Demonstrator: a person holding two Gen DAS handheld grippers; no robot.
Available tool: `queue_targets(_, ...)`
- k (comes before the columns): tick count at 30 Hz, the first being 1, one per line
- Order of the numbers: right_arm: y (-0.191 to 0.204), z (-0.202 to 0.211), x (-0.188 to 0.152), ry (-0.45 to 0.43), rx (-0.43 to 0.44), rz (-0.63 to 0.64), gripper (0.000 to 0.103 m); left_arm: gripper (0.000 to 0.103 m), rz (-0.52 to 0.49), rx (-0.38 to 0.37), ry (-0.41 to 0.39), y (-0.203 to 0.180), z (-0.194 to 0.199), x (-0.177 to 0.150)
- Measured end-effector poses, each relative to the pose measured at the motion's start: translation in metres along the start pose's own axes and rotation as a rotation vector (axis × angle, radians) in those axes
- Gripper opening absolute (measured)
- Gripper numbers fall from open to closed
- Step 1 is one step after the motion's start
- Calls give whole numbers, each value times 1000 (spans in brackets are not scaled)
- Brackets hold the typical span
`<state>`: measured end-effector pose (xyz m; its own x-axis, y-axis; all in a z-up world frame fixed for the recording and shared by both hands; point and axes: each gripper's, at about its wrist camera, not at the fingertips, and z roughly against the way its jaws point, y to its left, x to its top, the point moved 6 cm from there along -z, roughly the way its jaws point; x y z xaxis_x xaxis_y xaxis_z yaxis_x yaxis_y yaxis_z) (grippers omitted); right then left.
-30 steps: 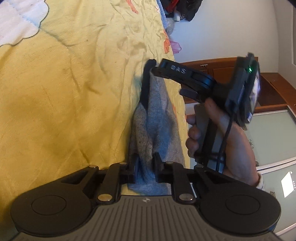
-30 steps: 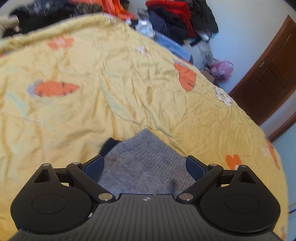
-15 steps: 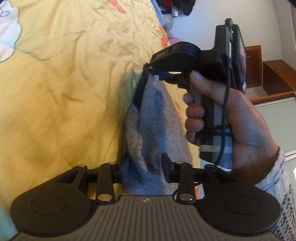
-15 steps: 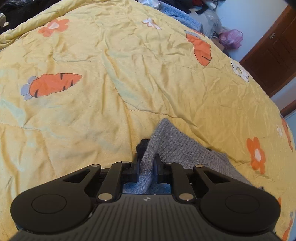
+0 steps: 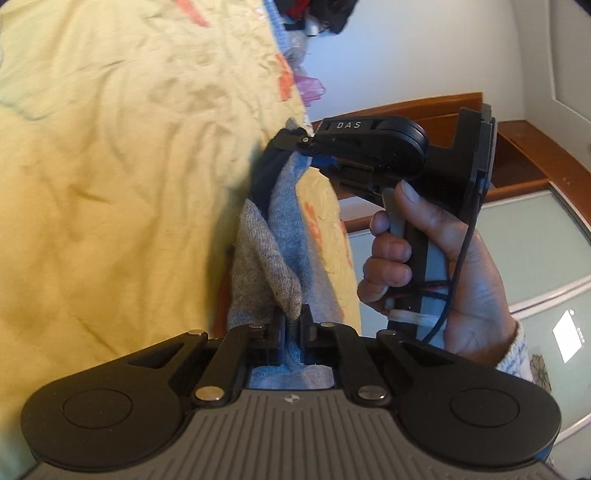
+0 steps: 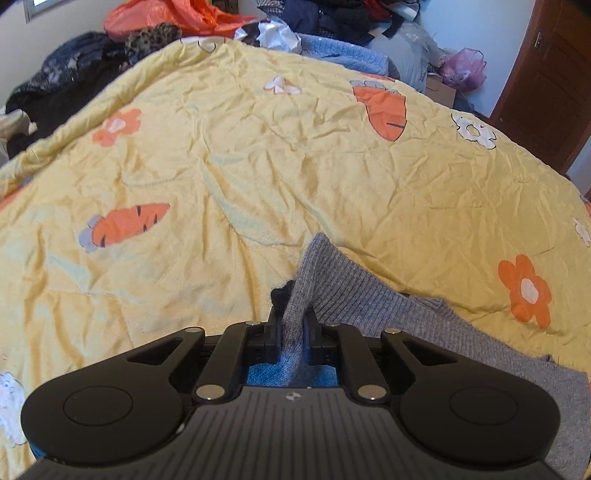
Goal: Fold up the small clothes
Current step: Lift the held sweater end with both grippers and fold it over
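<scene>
A small grey knit garment (image 5: 273, 258) with a dark trim hangs stretched between my two grippers above the yellow quilt (image 5: 110, 166). My left gripper (image 5: 293, 325) is shut on one end of it. My right gripper (image 6: 294, 328) is shut on the other end, where the grey garment (image 6: 388, 306) trails off to the right over the yellow quilt (image 6: 258, 166). In the left wrist view the right gripper (image 5: 295, 142) pinches the far corner, held by a hand (image 5: 443, 258).
A heap of clothes (image 6: 314, 18) lies along the bed's far edge, with an orange cloth (image 6: 159, 14) at the left. A brown door (image 6: 546, 85) stands at the right. A wooden cabinet with glass panels (image 5: 517, 221) is beside the bed.
My right gripper closed on the garment's corner from open a second ago. My left gripper opened briefly, then shut on it again. The garment has lifted off the quilt.
</scene>
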<state>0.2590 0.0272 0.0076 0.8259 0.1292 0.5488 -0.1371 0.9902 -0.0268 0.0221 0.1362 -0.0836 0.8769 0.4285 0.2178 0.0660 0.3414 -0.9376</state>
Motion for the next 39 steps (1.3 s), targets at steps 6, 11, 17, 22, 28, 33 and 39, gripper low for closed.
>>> queue_targets(6,-33,29,4,-35,91,-59,16,6,-109,-21,36,-45,-23,-14)
queue_targets(11,-86,63,-6,-77,144,-108,16,6,-188,-31,100,-81,-59,-35)
queue_targets(17,-160,96,-32,-119,163,-145,16,6,-244,-47,185,-112,-109,-64)
queue_targets(22,-213,114,-55,-162,176,-193,16,6,-304,-55,249,-139,-147,-87)
queue_targets(28,-267,130,-76,-201,182,-249,16,6,-339,-60,316,-160,-185,-106)
queue_targets(33,-308,125,-100,-201,165,-285,16,6,-356,-40,388,-162,-224,-117)
queue_targets(39,-343,101,-133,-165,151,-360,16,6,-365,-11,457,-153,-245,-120)
